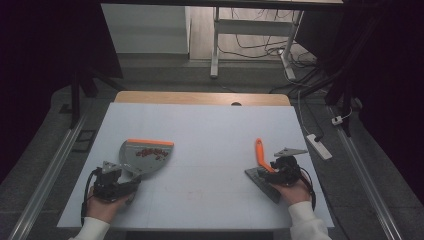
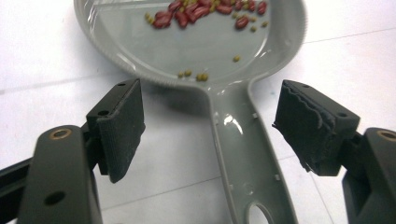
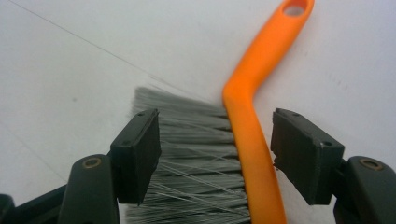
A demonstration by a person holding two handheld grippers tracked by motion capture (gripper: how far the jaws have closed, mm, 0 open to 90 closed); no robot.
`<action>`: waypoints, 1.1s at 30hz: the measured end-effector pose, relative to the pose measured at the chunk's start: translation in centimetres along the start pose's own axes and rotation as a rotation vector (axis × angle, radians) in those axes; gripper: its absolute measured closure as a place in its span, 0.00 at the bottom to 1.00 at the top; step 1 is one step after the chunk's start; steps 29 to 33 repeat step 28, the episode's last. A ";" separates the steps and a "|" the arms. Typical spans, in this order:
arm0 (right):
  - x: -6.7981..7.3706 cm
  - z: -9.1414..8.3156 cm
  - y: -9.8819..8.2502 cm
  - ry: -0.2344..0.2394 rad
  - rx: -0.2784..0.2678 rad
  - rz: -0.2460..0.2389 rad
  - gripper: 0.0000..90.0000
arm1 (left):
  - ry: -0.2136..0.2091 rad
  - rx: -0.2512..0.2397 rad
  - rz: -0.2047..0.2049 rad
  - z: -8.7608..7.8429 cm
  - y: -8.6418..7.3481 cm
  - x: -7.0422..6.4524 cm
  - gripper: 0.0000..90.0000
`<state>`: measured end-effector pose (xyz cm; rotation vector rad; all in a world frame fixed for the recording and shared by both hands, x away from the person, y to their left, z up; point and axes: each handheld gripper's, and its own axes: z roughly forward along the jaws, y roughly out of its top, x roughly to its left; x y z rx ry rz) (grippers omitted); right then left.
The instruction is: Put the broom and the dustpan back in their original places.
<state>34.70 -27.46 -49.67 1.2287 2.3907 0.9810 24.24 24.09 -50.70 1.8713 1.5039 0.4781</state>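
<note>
Dustpan (image 1: 144, 156) and brush (image 1: 261, 159) both lie flat on the white table (image 1: 200, 125), well apart, and I have let go of each. My left gripper (image 2: 208, 126) sits at the near left of the table in the high view, its jaws spread wide on either side of the grey dustpan handle (image 2: 247, 158); neither pad (image 2: 122, 126) touches the plastic, so the claw is released. The handle runs up between the jaws to the pan's bowl, where red beans (image 2: 196, 11) and smaller yellow-green grains (image 2: 201, 76) are scattered, most of them toward the far, orange-edged lip.

My right gripper (image 3: 215, 154) rests at the near right, also released: its jaws stand wide apart over the brush. Between them I see the grey bristles (image 3: 187, 154) fanned out toward the left jaw and the orange handle (image 3: 254, 140) nearer the right jaw, which bends and runs away to a hanging hole at its far end. Neither pad presses on it.
</note>
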 end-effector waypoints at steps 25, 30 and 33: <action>2.4 -2.2 -1.8 0.140 -0.144 -0.180 0.41 | -0.233 -0.039 0.273 1.2 1.9 -1.4 0.30; 2.6 -2.3 -1.7 0.143 -0.158 -0.189 0.41 | -0.232 -0.039 0.269 1.1 1.9 -1.4 0.30; 2.6 -2.3 -1.7 0.143 -0.158 -0.189 0.41 | -0.232 -0.039 0.269 1.1 1.9 -1.4 0.30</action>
